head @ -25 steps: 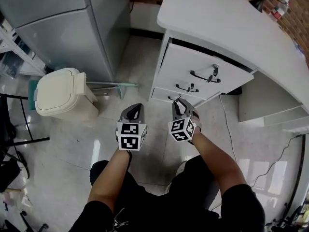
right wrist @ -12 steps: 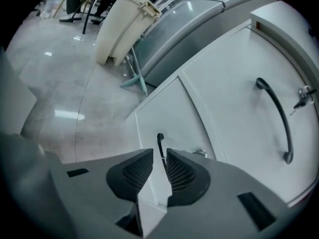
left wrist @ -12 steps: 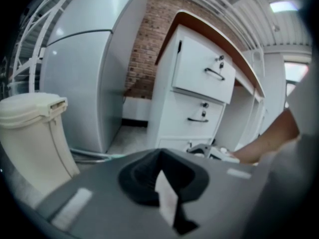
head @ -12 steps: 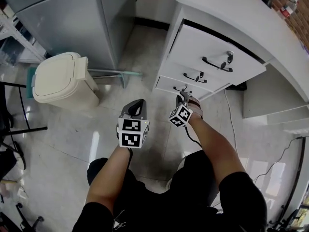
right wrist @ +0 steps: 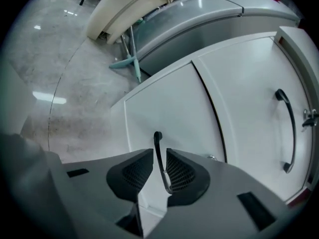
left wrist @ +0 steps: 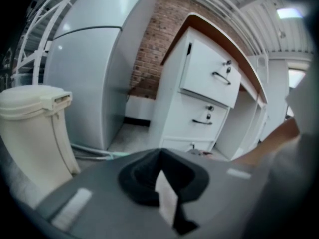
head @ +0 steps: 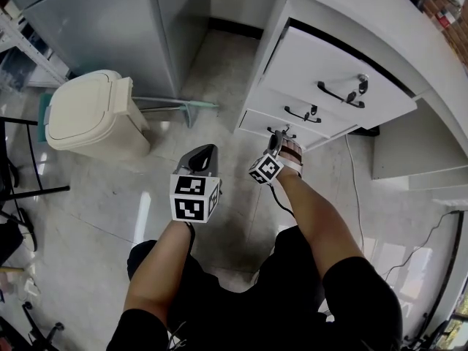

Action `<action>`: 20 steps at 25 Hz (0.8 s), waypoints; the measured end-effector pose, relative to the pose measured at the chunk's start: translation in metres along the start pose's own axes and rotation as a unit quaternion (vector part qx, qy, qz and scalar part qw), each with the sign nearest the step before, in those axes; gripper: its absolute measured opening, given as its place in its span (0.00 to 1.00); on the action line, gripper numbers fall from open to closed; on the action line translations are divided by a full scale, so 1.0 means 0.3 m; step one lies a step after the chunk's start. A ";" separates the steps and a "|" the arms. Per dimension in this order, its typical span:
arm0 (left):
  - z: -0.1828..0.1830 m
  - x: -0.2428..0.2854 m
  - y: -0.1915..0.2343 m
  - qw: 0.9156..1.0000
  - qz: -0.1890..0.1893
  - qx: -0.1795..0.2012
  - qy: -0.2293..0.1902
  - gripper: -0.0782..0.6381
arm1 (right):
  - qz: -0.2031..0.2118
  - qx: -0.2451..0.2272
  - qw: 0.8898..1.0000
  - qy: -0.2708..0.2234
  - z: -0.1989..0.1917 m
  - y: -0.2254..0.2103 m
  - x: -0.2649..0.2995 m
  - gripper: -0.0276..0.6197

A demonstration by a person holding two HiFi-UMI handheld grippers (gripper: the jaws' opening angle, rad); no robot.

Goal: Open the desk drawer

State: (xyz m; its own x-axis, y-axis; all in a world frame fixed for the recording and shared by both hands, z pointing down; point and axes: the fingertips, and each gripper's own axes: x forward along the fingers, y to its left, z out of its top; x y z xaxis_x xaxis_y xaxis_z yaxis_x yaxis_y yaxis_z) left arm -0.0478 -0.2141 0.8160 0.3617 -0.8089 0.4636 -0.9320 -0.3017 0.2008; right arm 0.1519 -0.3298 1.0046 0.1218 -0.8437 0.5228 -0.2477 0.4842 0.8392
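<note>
A white desk [head: 380,20] carries three stacked drawers with black handles. My right gripper [head: 276,139] is down at the bottom drawer [head: 254,124]. In the right gripper view the thin black handle [right wrist: 158,151] of that drawer runs between the two ribbed pads, and my right gripper [right wrist: 159,158] is shut on it. The middle drawer's handle [right wrist: 289,133] shows further right. My left gripper [head: 207,151] hangs over the floor to the left, clear of the desk. It is shut, its tips meeting with nothing between them [left wrist: 159,152]. The top drawer [head: 344,79] shows a dark gap under the desktop.
A cream pedal bin [head: 88,115] stands at the left beside a tall grey cabinet [head: 110,20]. A teal-based mop [head: 183,105] lies on the floor between them and the desk. A cable [head: 356,196] runs along the tiled floor at the right.
My right gripper moved forward and down to the bottom drawer's handle and now has it between its pads. The left gripper stayed about where it was.
</note>
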 end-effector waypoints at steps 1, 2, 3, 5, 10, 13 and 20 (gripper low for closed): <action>-0.005 0.006 -0.006 1.000 -0.002 0.004 0.003 0.10 | 0.000 0.006 1.000 0.006 -0.002 -0.002 0.011 0.16; -0.010 0.012 -0.013 1.000 -0.005 0.010 0.005 0.10 | 0.000 0.008 1.000 0.011 -0.002 -0.004 0.021 0.16; -0.017 0.017 -0.021 1.000 -0.008 0.016 0.008 0.10 | -0.002 0.007 1.000 0.014 -0.001 -0.006 0.028 0.16; -0.032 0.026 -0.035 0.999 -0.013 0.029 0.013 0.10 | -0.009 0.001 1.000 0.018 -0.001 -0.010 0.036 0.15; -0.037 0.039 -0.035 0.999 -0.017 0.026 0.014 0.10 | -0.017 -0.023 0.999 0.019 -0.005 -0.011 0.039 0.12; -0.027 0.046 -0.039 0.999 -0.018 0.033 0.011 0.10 | -0.009 -0.036 0.999 0.022 -0.008 -0.003 0.037 0.08; -0.020 0.050 -0.023 0.999 -0.015 0.034 0.007 0.10 | 0.009 -0.068 0.997 0.045 -0.015 0.017 0.038 0.06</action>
State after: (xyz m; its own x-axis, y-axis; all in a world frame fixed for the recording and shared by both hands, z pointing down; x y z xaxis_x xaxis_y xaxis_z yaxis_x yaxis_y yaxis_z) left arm -0.0359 -0.2211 0.8267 0.3900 -0.7919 0.4699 -0.9197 -0.3603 0.1561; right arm 0.1564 -0.3358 1.0156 0.2060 -0.8133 0.5441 -0.1193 0.5310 0.8389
